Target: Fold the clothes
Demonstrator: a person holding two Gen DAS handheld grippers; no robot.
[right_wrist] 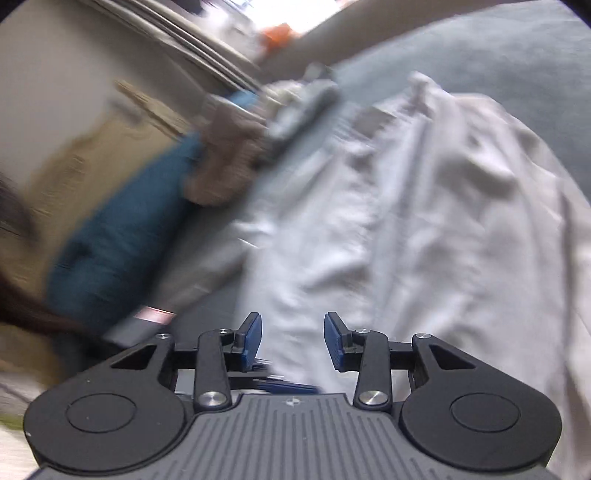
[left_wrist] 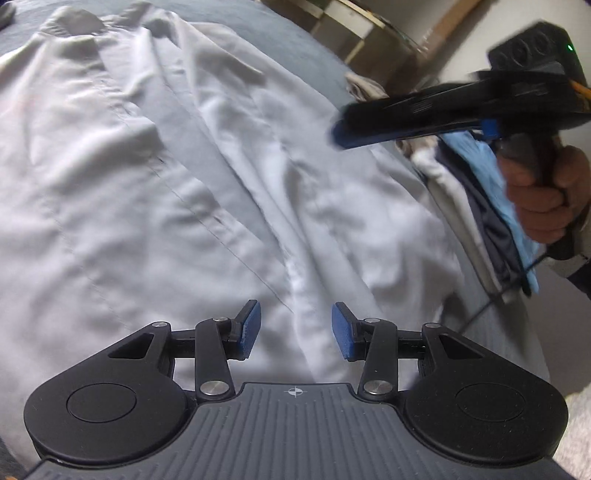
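A white button-up shirt [left_wrist: 184,166] lies spread and wrinkled on a grey bed sheet [left_wrist: 295,33], with its collar [left_wrist: 74,22] at the far left. My left gripper [left_wrist: 295,330] hovers over the shirt's lower part, open, with nothing between its blue pads. My right gripper [left_wrist: 341,134] shows side-on at the upper right, above the shirt's right edge, held by a hand [left_wrist: 543,195]. In the right wrist view the right gripper [right_wrist: 293,341] is open over the shirt [right_wrist: 424,221], with only cloth below its pads.
A stack of folded clothes [left_wrist: 480,206], white, dark and light blue, sits beside the shirt at the bed's right edge. In the blurred right wrist view a teal garment [right_wrist: 122,229] and a brown one [right_wrist: 221,162] lie left of the shirt. Cardboard boxes [left_wrist: 369,29] stand beyond the bed.
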